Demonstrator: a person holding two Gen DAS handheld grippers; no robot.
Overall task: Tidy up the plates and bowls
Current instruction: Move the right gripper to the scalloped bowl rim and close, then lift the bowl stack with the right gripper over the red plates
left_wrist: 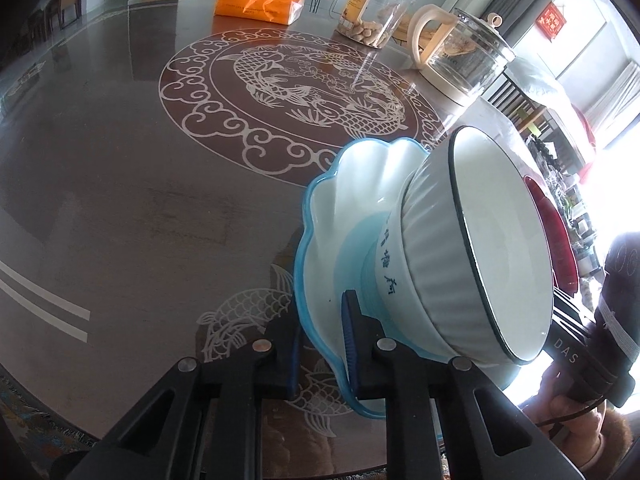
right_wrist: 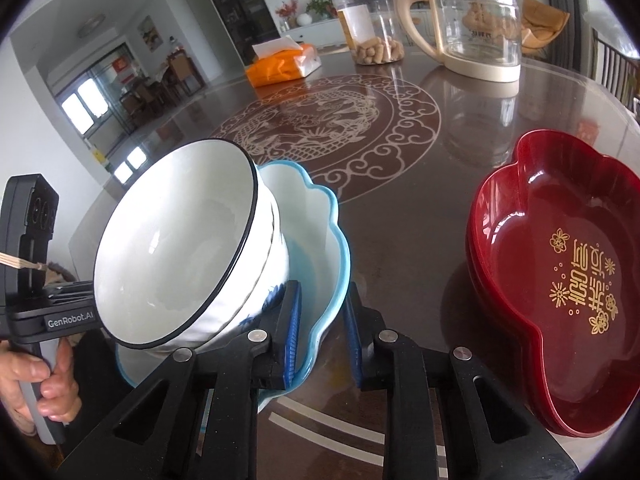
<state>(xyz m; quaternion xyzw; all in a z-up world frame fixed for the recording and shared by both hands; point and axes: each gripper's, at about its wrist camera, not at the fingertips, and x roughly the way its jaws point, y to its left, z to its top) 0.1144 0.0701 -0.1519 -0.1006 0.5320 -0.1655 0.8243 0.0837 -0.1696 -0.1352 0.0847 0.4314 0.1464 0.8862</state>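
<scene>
Both tools, left tool [left_wrist: 322, 344] and right tool [right_wrist: 322, 334], each clamped on opposite rims of blue scalloped plate [left_wrist: 344, 208], stacked bowls [left_wrist: 472, 248] atop.

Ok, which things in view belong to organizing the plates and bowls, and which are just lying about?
In the job:
- blue scalloped plate, its rim gripped on both sides by the left gripper and right gripper
- stacked white bowls on it
- red plates

Lying about:
- glass kettle
- snack jar
- orange tissue pack
</scene>
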